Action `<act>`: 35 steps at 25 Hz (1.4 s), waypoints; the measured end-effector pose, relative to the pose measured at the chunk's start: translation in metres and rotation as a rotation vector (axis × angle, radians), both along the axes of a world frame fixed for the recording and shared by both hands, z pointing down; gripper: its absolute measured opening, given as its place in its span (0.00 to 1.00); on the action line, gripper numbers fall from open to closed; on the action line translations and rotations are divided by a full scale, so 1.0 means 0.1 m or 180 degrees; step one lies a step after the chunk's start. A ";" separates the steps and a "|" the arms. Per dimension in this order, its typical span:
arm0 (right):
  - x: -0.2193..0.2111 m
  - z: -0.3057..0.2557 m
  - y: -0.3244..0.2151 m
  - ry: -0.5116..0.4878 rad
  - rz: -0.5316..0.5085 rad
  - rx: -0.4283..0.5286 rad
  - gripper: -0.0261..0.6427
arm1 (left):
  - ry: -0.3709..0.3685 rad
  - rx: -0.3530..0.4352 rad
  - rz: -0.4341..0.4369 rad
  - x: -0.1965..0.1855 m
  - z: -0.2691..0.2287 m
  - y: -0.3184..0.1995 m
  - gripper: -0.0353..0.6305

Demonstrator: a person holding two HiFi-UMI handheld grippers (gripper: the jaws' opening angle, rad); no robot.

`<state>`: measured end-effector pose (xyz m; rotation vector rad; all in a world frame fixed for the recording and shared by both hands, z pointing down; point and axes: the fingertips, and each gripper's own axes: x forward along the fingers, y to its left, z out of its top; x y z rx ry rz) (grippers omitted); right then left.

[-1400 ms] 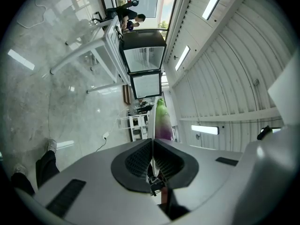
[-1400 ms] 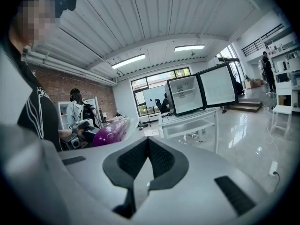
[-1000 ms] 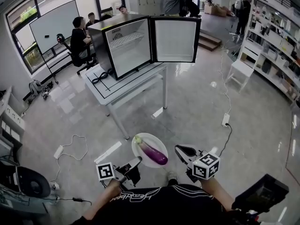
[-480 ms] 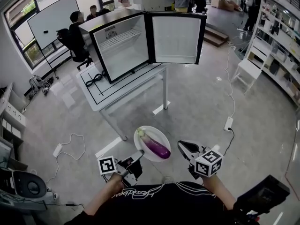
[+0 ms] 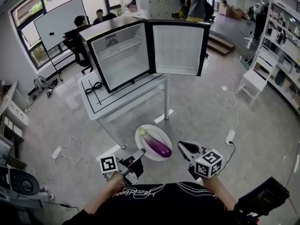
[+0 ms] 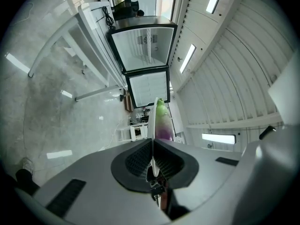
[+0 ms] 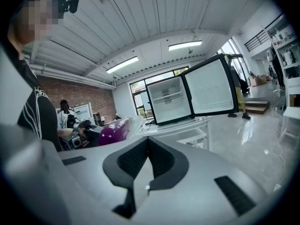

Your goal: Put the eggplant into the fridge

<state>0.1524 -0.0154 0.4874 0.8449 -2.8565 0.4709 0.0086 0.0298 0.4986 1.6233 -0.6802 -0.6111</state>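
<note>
Eggplant [image 5: 157, 145] is being held up on a white plate [image 5: 142, 136], lying across it. Its green stem end is being pointed toward the fridge [image 5: 123, 55] and its purple end toward the person. The plate is being held in the air over the floor, in front of the table [image 5: 101, 106] and well apart from the fridge.

The plate's near-left rim is being clamped by the left gripper [image 5: 140, 153]. In the left gripper view the jaws are being pressed onto the thin rim, which is being seen edge-on between the pads, with the eggplant just beyond.

The right gripper [image 5: 182, 146] is being held just beside the plate's right edge. No contact with the plate is being shown. In the right gripper view its jaws are being shown together with nothing between them, and the eggplant is being seen off to their left.

The fridge is being supported by the table. Its door [image 5: 177, 48] is being shown swung wide open to the right, and a wire shelf [image 5: 120, 44] is being shown high in the white inside. A black cable [image 5: 96, 86] is being shown coiled on the table left of the fridge.

In the background a whiteboard [image 5: 58, 20] is being shown with seated people [image 5: 80, 23] near it. A white chair [image 5: 253, 81] is being shown at the right.
</note>
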 end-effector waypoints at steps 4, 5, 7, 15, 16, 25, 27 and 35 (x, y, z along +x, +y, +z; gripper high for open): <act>0.05 0.03 -0.11 0.0000 -0.0020 0.0001 0.05 | 0.0011 0.0012 -0.0048 0.03 0.01 -0.10 0.08; 0.05 0.03 -0.13 -0.0002 -0.0031 -0.0006 0.05 | 0.0008 0.0007 -0.0063 0.03 0.02 -0.11 0.08; 0.03 0.05 -0.15 -0.0005 -0.0056 -0.0016 0.05 | -0.0006 -0.0014 -0.0096 0.01 0.05 -0.13 0.08; -0.06 0.08 -0.28 -0.0025 -0.0153 -0.0028 0.05 | -0.0030 -0.0025 -0.0237 -0.08 0.05 -0.22 0.08; -0.08 0.08 -0.30 -0.0025 -0.0164 -0.0030 0.05 | -0.0030 -0.0022 -0.0246 -0.09 0.05 -0.23 0.08; -0.29 0.08 -0.62 -0.0023 -0.0254 -0.0018 0.05 | -0.0009 -0.0055 -0.0293 -0.24 0.10 -0.53 0.08; -0.33 0.09 -0.77 -0.0011 -0.0246 -0.0019 0.05 | -0.0005 -0.0064 -0.0292 -0.29 0.11 -0.68 0.08; -0.63 0.03 -1.50 -0.0011 -0.0216 -0.0019 0.05 | 0.0018 -0.0064 -0.0288 -0.59 0.07 -1.42 0.08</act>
